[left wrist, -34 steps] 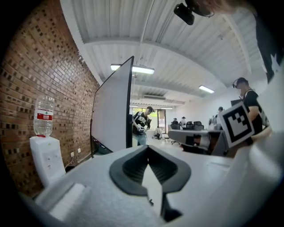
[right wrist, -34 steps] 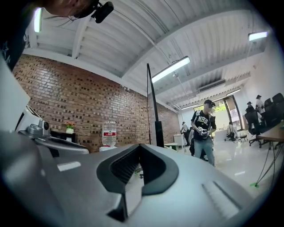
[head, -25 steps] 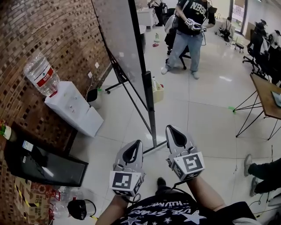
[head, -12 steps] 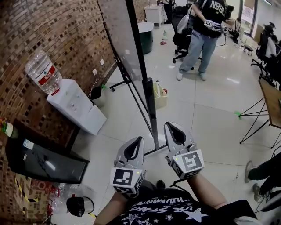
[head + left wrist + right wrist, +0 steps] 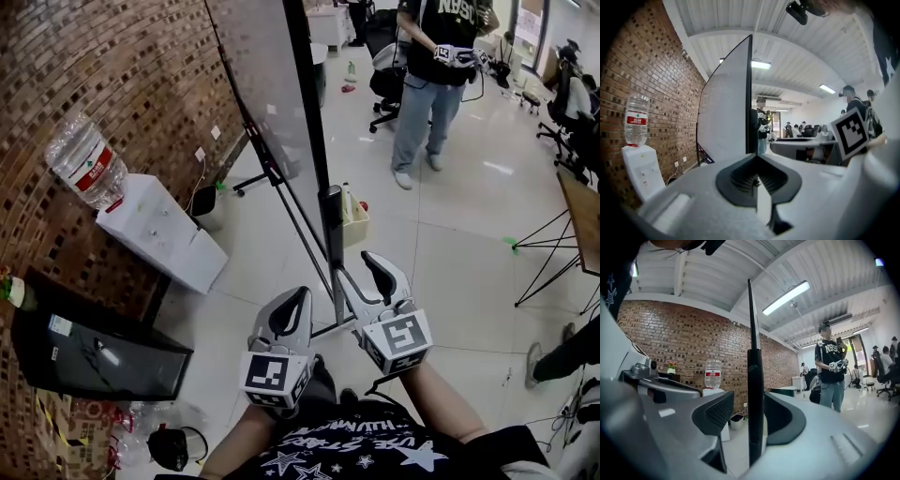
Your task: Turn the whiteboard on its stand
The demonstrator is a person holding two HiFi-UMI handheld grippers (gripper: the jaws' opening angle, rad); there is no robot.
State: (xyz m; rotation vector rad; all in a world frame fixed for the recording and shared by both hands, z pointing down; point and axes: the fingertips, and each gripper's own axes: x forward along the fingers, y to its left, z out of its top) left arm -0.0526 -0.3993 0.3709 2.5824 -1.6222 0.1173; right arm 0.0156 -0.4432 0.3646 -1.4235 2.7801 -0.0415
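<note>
Straddling the black upright post (image 5: 755,404) at the near end of the stand (image 5: 309,330), the right tongs (image 5: 363,276) have their jaws opening, with the post between them but not pinched: in the right gripper view the left pad (image 5: 714,414) stands clearly off the post, and the other pad sits close behind it. The left tongs (image 5: 289,314) hang just to the left, pressed together with nothing between them, pointing toward the near edge of the board. The whiteboard (image 5: 272,103) itself stands on the floor (image 5: 450,253), seen almost edge-on, running from the post away into the far part of the room, with the brick wall (image 5: 112,84) and a water dispenser (image 5: 159,234) to its left and a person (image 5: 431,84) standing well beyond it on the far right. By my reading, the step in hand is taking hold of the frame, and the turn has not begun. The next move seems to call for closing firmly on the post, or on the board's edge above it, then swinging the panel about its pivot, with the left tongs perhaps bracing the frame so the stand does not skid or tip.
</note>
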